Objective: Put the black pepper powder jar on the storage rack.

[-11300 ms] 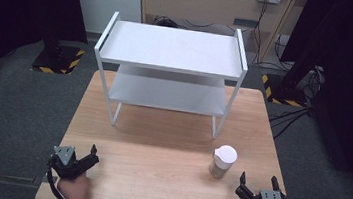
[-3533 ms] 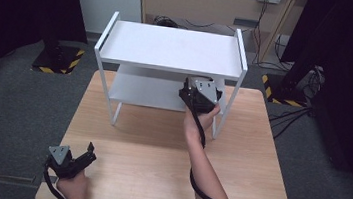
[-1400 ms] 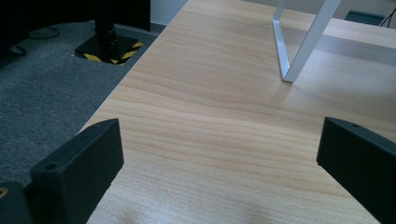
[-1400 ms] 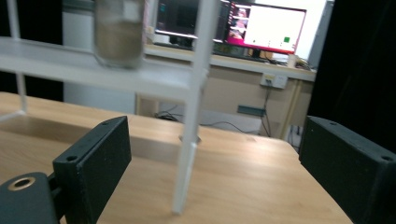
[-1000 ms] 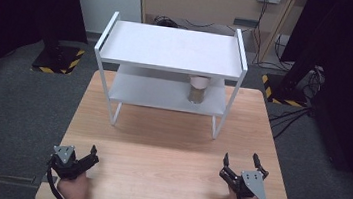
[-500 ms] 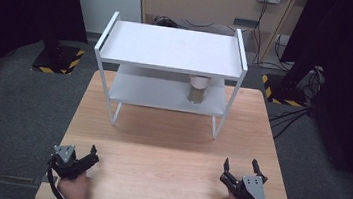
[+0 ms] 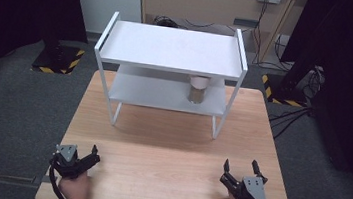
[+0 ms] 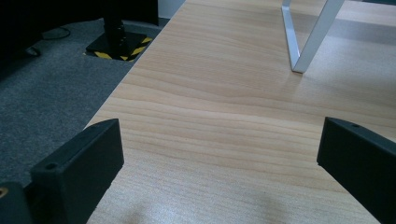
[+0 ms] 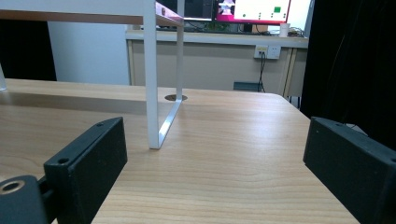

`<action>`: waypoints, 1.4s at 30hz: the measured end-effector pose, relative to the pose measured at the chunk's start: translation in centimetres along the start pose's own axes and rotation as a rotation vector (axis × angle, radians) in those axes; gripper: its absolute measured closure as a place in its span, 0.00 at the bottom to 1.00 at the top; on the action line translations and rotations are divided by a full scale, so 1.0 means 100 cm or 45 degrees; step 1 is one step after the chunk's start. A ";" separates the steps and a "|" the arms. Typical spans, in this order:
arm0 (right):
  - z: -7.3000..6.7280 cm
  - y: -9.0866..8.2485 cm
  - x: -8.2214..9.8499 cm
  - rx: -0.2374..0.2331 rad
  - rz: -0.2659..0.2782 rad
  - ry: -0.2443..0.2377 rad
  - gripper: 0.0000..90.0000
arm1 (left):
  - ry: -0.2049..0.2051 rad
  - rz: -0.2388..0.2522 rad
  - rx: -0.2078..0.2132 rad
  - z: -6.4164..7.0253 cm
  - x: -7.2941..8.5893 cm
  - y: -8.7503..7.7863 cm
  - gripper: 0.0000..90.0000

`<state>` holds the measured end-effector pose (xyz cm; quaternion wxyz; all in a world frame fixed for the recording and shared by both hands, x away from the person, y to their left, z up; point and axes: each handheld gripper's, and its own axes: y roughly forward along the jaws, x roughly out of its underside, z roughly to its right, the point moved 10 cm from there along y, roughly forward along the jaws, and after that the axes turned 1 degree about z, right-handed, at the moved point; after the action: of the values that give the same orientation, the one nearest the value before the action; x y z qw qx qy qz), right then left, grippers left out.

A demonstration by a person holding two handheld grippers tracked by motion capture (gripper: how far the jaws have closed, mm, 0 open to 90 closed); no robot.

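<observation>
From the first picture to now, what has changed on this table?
The cup went from the table's front right to the rack's lower shelf, right of middle, carried there by the right tool, which let go and is back at the near edge, open. The left tool, open, and the rack stayed as they were.

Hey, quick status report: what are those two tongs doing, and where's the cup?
Both tongs, left and right, open, empty, near table edge. Cup upright on rack's lower shelf. Nothing in the way.
</observation>
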<state>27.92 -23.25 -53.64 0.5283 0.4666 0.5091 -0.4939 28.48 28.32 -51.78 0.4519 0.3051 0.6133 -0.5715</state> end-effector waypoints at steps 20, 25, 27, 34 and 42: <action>0.003 0.001 0.001 0.045 -0.024 0.065 0.06 | -0.030 0.025 0.021 -0.004 0.001 -0.003 0.00; 0.001 0.002 0.001 0.042 -0.039 0.035 0.06 | -0.027 0.028 0.018 -0.004 0.001 -0.003 0.00; 0.001 0.002 0.000 0.041 -0.044 0.031 0.06 | -0.030 0.026 0.014 -0.004 0.001 -0.003 0.00; 0.000 0.004 0.000 0.017 -0.060 -0.003 0.06 | -0.037 0.034 0.007 -0.004 0.002 -0.003 0.00; 0.001 0.004 0.000 0.007 -0.056 0.004 0.05 | -0.024 0.024 0.006 -0.003 0.001 -0.002 0.00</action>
<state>28.31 -23.29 -53.67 0.5152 0.4575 0.5187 -0.5062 28.15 28.51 -51.81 0.4622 0.3064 0.6048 -0.5715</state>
